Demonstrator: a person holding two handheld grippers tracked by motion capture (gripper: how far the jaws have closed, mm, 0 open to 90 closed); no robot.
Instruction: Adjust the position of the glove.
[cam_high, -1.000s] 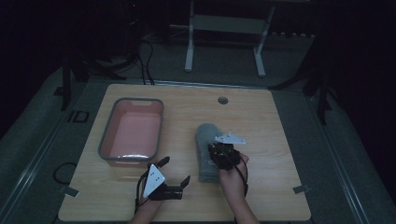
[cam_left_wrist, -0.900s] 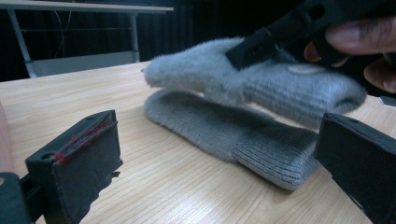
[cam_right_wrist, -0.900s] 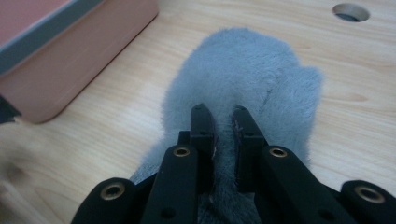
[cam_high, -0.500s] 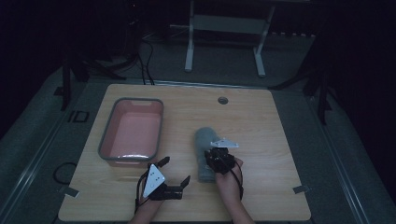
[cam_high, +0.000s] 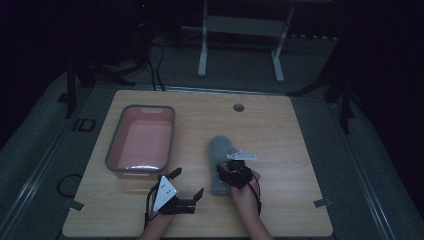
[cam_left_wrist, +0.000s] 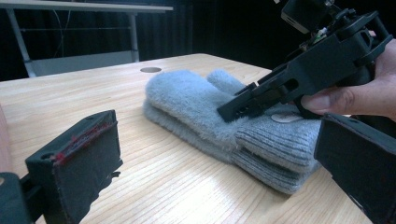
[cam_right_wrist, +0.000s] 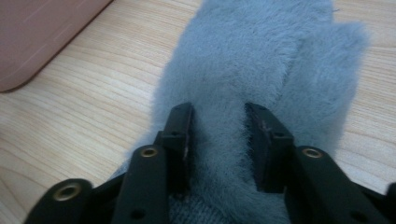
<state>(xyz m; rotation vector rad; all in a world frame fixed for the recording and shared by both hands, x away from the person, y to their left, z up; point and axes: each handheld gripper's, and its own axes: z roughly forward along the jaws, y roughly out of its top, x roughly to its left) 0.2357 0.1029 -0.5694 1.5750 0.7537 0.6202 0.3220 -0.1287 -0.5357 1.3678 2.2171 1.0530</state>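
Nearest the person, the left gripper (cam_high: 187, 191) rests on the pale wooden surface (cam_high: 290, 130), short of the pair of fluffy grey knitted mittens (cam_high: 220, 160) and to their left in the high view. Its fingers (cam_left_wrist: 74, 168) stand wide apart with nothing between them, pointed toward the ribbed cuffs.

The mittens lie stacked one on the other, flat on the surface, cuffs toward the person and rounded tips away. The right gripper (cam_right_wrist: 218, 140) presses down on the upper mitten just past its cuff. Its fingers (cam_right_wrist: 180, 140) are partly closed, with a ridge of pile bunched between them, though I cannot tell whether they have caught the knit beneath or only the fuzz.

That is where the risk seems to lie. If the grip holds fluff alone, a lift would likely let the mitten slide out and drop back. If it bites deep enough, it could drag the lower mitten along, or pull the two askew so the pair comes apart. A pinch this close to the cuff would also leave the long body hanging, free to swing or snag.

Beyond the mittens to the left sits the pink rectangular plastic basin with a grey rim (cam_high: 112, 150), empty. A drooping mitten could catch that rim if carried over it too low.
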